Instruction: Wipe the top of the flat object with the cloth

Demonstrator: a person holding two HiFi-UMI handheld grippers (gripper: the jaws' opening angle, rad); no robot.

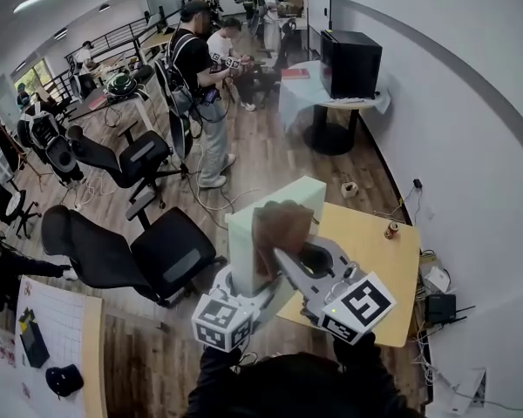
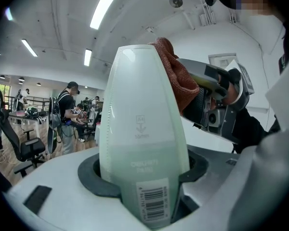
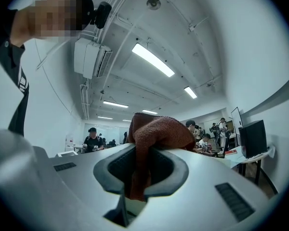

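While the flat object (image 1: 244,238) stands on edge at the centre of the head view, I have it pinched at its lower end by the left gripper (image 1: 251,293), whose tongs press against both of its faces. It looks like a pale green plastic file box: light, stiff and smooth. I'd judge it likely to slip or twist under a sideways push, so the hold low on the narrow spine seems right, provided the wiping stays gentle.

On the spine in the left gripper view I can read "A4" above a small arrow and "55mm". Below that is faint pale lettering I cannot make out, and then a barcode label (image 2: 153,201).

The cloth (image 1: 281,232), rust-brown, soft and nubbly, is draped against the upper part of the box, toward the right of the frame. The right gripper (image 3: 142,177) has its tongs closed on a fold of it. Behind both, at the right of the head view, lies the yellow table (image 1: 375,246).
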